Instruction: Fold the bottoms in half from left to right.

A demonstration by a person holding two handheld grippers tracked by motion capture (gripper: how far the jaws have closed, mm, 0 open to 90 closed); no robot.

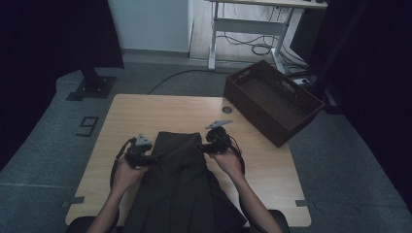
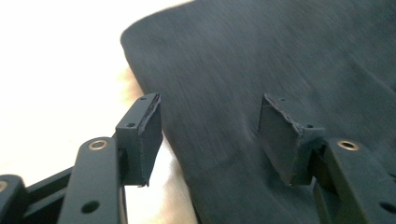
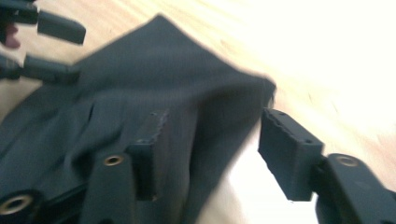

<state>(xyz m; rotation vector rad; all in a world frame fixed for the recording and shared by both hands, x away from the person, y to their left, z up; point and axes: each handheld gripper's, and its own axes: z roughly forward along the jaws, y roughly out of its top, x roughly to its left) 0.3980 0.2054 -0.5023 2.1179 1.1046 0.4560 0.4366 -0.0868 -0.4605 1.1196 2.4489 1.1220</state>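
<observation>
Dark woven garment [image 1: 177, 184] (matte, pleat-like folds) lies on the pale wood-grain bench [image 1: 141, 111], long axis running from near edge toward far edge, squared end pointing at the far edge. Left tongs [image 1: 156, 158] and right tongs [image 1: 203, 145] flank that end, both spread apart, clamping nothing.

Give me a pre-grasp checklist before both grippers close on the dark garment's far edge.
1. Left gripper open: ok; jaws stand apart.
2. Right gripper open: ok; jaws stand apart.
3. Dark folded cloth garment between left jaws: ok; its edge lies in the gap.
4. Cloth between right jaws: ok; a raised corner sits in the gap.
5. Garment lying flat: not ok; it bunches at the right gripper.
6. Brown woven basket away from both hands: ok.
</observation>
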